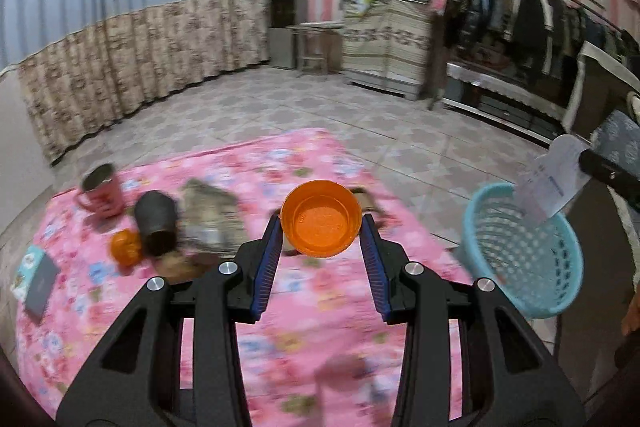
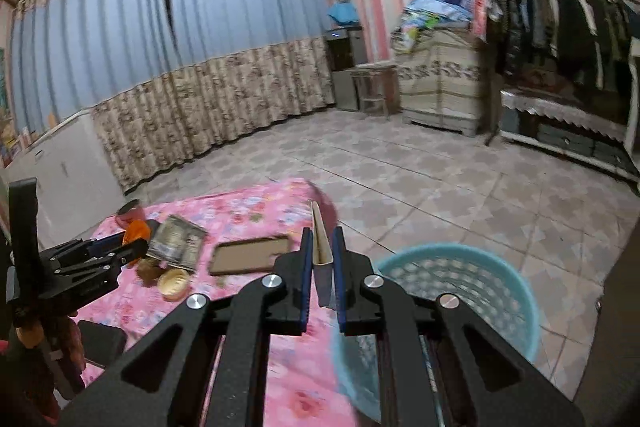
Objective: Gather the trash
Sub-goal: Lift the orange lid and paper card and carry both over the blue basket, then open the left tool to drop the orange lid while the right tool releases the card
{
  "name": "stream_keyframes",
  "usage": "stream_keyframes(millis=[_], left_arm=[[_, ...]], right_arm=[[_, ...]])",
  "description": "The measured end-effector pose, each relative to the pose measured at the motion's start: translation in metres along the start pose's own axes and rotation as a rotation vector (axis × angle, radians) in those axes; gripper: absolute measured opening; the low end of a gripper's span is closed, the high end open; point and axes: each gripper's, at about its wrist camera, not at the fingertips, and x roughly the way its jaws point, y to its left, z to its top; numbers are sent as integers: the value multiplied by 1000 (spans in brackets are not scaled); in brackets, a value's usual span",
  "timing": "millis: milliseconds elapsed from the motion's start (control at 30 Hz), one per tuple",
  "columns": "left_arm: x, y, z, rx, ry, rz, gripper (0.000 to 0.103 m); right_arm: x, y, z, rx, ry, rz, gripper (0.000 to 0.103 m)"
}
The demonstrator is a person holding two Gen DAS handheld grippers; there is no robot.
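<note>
Trash is held w/ both grippers: orange cup clamped in left gripper, paper slip pinched in right gripper, both carried near blue basket for dropping.

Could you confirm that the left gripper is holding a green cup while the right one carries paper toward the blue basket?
Not quite: the cup in the left gripper is orange, as the left wrist view shows. The right gripper does hold paper by the blue basket.

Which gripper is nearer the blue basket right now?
Right. The right gripper, shut on a paper slip, hangs at the blue basket rim. The left gripper, shut on an orange cup, is over the pink cloth beside it.
</note>
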Motion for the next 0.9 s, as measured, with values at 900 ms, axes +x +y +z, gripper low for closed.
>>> stream_keyframes(millis=[900], left_arm=[[91,-184,-2,189,91,-248,50]], right_arm=[[14,-111,-40,148,61,-98,10]])
